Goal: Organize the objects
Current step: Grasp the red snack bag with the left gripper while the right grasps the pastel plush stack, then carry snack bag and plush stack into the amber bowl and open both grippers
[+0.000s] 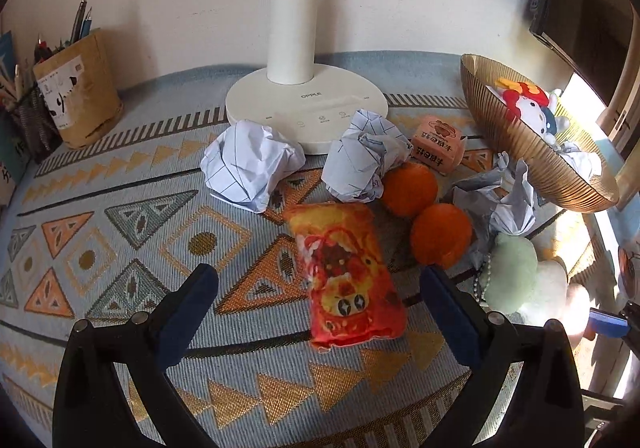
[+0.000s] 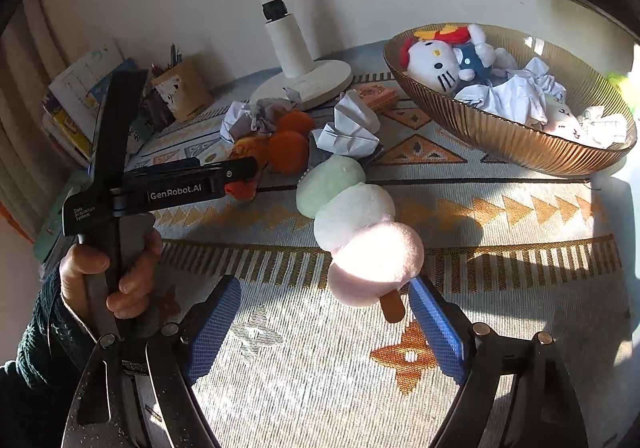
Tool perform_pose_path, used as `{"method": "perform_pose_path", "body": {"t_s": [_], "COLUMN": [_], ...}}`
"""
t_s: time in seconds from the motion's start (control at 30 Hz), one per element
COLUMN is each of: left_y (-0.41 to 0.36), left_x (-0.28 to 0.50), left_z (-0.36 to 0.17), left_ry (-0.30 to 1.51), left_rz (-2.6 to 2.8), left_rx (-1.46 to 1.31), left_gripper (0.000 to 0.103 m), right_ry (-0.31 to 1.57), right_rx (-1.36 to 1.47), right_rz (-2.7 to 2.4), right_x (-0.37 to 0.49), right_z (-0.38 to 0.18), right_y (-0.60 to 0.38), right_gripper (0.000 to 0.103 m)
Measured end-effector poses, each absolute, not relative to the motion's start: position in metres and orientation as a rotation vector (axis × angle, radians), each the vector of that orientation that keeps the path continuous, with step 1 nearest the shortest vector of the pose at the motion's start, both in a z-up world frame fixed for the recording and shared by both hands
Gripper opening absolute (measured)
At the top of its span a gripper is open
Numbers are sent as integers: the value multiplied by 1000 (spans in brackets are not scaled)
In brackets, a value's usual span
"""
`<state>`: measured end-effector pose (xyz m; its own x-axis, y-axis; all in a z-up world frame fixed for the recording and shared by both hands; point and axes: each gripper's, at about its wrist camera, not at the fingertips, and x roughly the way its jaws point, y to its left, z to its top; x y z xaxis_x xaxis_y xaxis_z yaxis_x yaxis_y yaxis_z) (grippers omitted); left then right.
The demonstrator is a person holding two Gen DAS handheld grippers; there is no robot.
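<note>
Crumpled paper balls (image 1: 250,164) and two oranges (image 1: 440,234) crowd my spread-wide left gripper (image 1: 320,290) over the red plush packet (image 1: 346,276); my right gripper (image 2: 326,318) gapes, released, around the fuzzy dumpling-skewer toy (image 2: 358,232) mid-cloth, near the ribbed bowl (image 2: 500,136).

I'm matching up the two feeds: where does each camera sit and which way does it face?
Left wrist: on the left claw, angled down at the red pouch; only its own fingers show.
Right wrist: on the right claw, angled down at the dango plush; the left hand shows.
Shared: lamp, oranges, bowl.
</note>
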<state>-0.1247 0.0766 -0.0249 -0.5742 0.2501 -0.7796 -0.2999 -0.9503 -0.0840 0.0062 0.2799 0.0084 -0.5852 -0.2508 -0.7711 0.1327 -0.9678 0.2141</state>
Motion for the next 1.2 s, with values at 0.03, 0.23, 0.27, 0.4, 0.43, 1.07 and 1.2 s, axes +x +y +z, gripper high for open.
{"method": "perform_pose_path", "body": {"t_s": [0.03, 0.23, 0.27, 0.4, 0.43, 1.07, 1.2], "left_y": [76, 78, 79, 79, 80, 39, 28], "left_x": [-124, -122, -123, -125, -126, 3, 2], "left_z": [-25, -26, -26, -29, -31, 2, -6], "left_ry": [76, 97, 103, 111, 113, -14, -57], "left_rz": [2540, 2554, 2554, 2555, 2545, 2454, 2437], "left_rx": [-1243, -1223, -1220, -1233, -1247, -1132, -1179], "left_gripper": [101, 100, 100, 82, 71, 13, 37], "right_ry": [-155, -62, -47, 42, 45, -67, -114], "right_rx": [1325, 1336, 1319, 1382, 1388, 1218, 1316], "right_rz": [-2656, -2718, -2708, -2714, -2709, -2700, -2709], "right_x": [10, -5, -12, -41, -44, 35, 39], "right_z": [9, 9, 7, -11, -14, 33, 13], "right_y": [282, 286, 281, 268, 268, 242, 247], "right_gripper": [85, 85, 85, 85, 84, 55, 55]}}
